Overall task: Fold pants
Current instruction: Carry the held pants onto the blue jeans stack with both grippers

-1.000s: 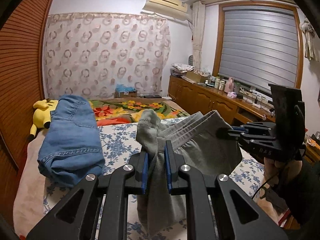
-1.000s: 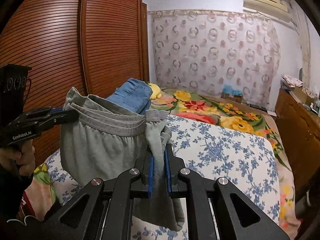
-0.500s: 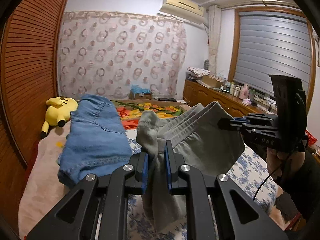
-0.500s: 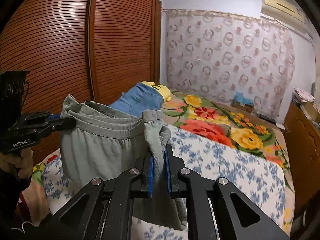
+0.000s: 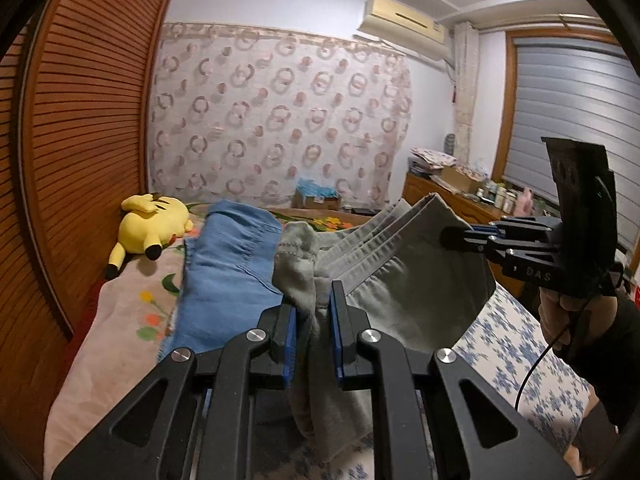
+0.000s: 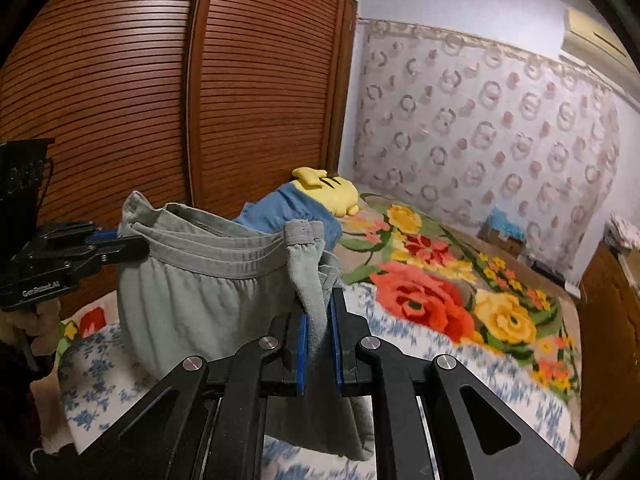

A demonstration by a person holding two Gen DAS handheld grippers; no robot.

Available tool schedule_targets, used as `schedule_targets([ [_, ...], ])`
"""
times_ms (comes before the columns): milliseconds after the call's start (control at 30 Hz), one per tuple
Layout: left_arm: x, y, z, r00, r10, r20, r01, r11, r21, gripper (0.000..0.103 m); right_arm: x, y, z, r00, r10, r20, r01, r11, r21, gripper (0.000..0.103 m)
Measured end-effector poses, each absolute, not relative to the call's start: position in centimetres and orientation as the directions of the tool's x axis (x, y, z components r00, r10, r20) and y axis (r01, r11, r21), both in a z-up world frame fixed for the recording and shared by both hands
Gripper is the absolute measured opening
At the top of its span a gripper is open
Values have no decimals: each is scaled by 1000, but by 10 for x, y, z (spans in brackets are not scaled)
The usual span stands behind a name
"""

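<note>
The bed fills the room ahead of you, a blue-flowered sheet laid over a bright floral blanket, with slatted wooden wardrobe doors along its side. A pair of folded blue jeans lies on the bed, and just beyond them a yellow plush toy rests near the wardrobe. You hold the grey pants up above the sheet, waistband stretched between your two tools and the fabric sagging below it. Your left gripper is clamped on one bunched end of the waistband. Your right gripper pinches the other end, its blue pads pressed tight on the cloth.
</note>
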State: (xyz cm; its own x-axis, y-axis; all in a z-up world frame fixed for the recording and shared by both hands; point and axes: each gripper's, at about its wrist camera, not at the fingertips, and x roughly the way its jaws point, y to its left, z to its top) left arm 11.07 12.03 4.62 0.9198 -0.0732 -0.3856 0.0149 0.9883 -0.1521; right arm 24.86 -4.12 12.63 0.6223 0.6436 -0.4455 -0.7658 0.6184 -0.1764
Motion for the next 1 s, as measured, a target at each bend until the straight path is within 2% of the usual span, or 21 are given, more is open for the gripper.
schedule_targets([
  [233,126,144,41,925,-50,-377,-23,982,-185,16,287,1,131,621,642,-450,-775,586,-234,10],
  [700,126,160,23,912,20,-409,-119,969,-218,16,329,84,107,613,645,-456,-790,501,-353,10],
  [1000,120,162,15,905,52,-421,-163,959,-231,16,348,100,98,585,665,-464,-811,478,-338,10],
])
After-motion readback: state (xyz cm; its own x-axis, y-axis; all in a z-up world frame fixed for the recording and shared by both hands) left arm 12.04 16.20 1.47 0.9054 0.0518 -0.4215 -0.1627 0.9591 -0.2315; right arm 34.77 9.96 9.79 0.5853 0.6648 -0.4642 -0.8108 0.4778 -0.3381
